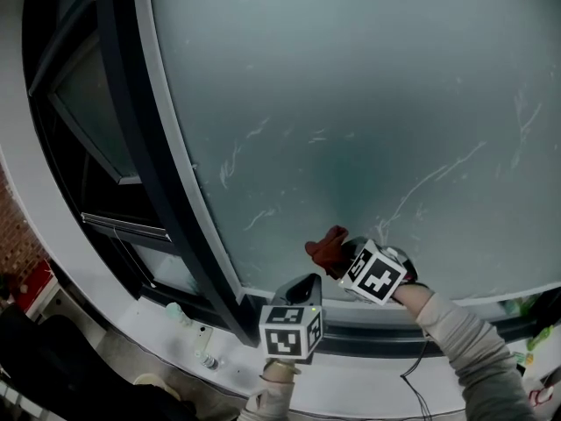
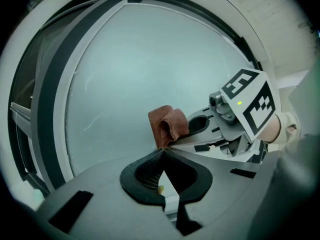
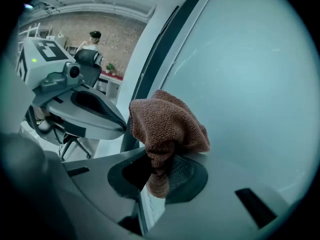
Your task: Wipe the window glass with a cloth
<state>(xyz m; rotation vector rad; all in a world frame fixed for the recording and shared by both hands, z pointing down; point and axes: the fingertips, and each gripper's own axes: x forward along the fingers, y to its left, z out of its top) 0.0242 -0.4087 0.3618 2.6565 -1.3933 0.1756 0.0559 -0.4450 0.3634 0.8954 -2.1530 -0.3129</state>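
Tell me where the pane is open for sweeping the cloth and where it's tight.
Open: the window glass above and to the right of the cloth, from the dark frame on the left across to the right edge. Tight: the bottom corner, where the right gripper, shut on the cloth, and the shut, empty left gripper crowd together by the lower frame.

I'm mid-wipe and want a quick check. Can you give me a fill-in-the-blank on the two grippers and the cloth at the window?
1. The cloth is clamped in the jaws of the ____ gripper.
2. The left gripper has its jaws ____, with nothing between them.
3. In the head view, the cloth sits near the ____ edge of the window glass.

Missing words: right; shut; bottom
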